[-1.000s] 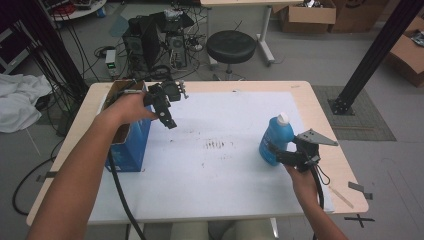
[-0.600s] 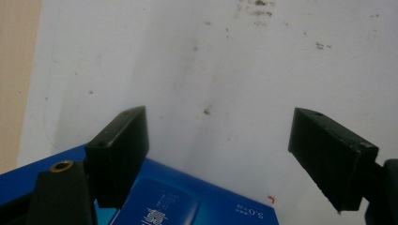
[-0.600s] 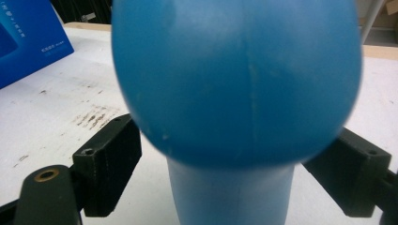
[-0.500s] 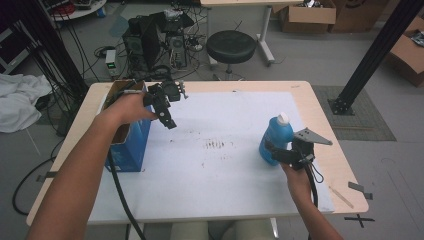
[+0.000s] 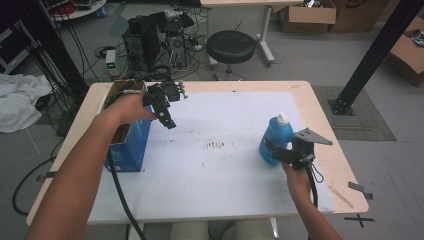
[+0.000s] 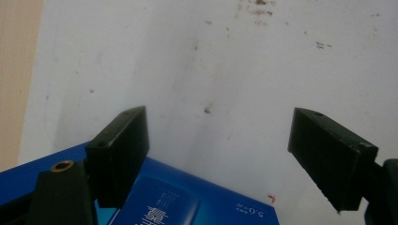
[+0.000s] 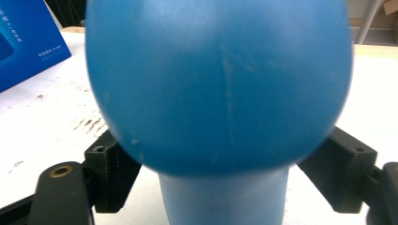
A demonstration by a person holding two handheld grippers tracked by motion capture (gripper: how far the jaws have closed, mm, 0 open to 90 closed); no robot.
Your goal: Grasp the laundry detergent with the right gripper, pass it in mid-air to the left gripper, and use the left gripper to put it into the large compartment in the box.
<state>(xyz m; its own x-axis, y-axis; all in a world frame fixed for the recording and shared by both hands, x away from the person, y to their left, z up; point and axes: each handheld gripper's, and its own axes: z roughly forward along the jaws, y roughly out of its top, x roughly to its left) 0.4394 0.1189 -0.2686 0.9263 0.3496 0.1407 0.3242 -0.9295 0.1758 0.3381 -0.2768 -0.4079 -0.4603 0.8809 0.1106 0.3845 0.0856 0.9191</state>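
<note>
- Bottle (image 5: 275,140), high view: blue plastic with a white cap (image 5: 283,118), standing upright at the right of the worktop (image 5: 225,200), well apart from the blue box (image 5: 131,145) at the left edge.
- Right gripper (image 5: 274,150) reaches in from the near right, level with the bottle's lower body; its jaws have just been closing, with the bottle between them.
- Left gripper (image 5: 169,121) hangs above the worktop just right of the box, holding nothing.
- Left gripper view: left gripper (image 6: 218,154) is spread wide over the bare stained sheet, with a corner of the box (image 6: 187,204) below.
- Right gripper view: bottle (image 7: 220,89) bulges wide above a narrower waist (image 7: 223,199); right gripper (image 7: 220,173) flanks that waist. Whether its pads press yet I cannot tell; the bulge hides the contact.
- Judgement: smooth moulded plastic, likely slippery, walls somewhat yielding. Weight depends on the fill, which cannot be read through the opaque wall.
- Best hold: the waist below the bulge, so that the shoulder rests on the jaws and blocks downward slip. Lift it kept upright.
</note>
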